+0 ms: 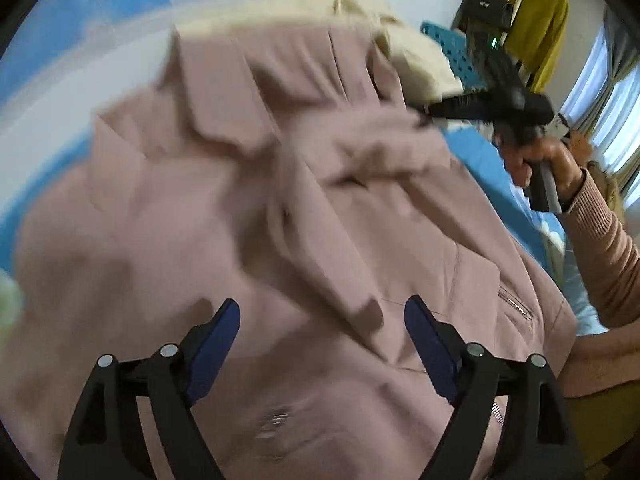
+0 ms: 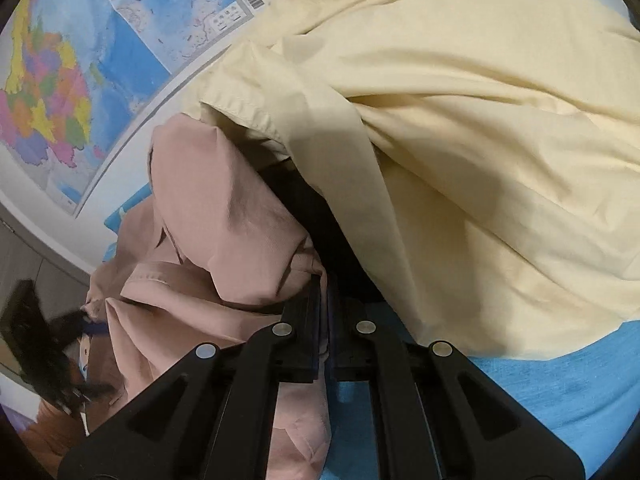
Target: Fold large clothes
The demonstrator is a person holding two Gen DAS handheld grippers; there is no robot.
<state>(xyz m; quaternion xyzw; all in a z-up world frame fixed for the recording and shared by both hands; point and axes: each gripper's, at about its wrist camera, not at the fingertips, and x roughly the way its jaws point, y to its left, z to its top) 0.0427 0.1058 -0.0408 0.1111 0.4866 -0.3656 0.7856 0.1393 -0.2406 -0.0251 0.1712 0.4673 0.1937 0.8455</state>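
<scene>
A large dusty-pink coat (image 1: 248, 208) lies spread over the blue bed, collar toward the far side. My left gripper (image 1: 322, 320) is open and empty, hovering just above the coat's lower front. My right gripper (image 1: 428, 114) is shut on the pink coat's sleeve at the right and holds it folded across the coat. In the right wrist view the shut right gripper (image 2: 322, 284) pinches the pink coat (image 2: 224, 224); the left gripper (image 2: 80, 320) shows blurred at the far left.
A cream garment (image 2: 460, 120) is heaped on the blue bed sheet (image 2: 560, 380) behind and beside the coat; it also shows in the left wrist view (image 1: 412, 56). A wall map (image 2: 60, 92) hangs behind. Mustard clothes and a black handbag (image 1: 488, 12) hang at the right.
</scene>
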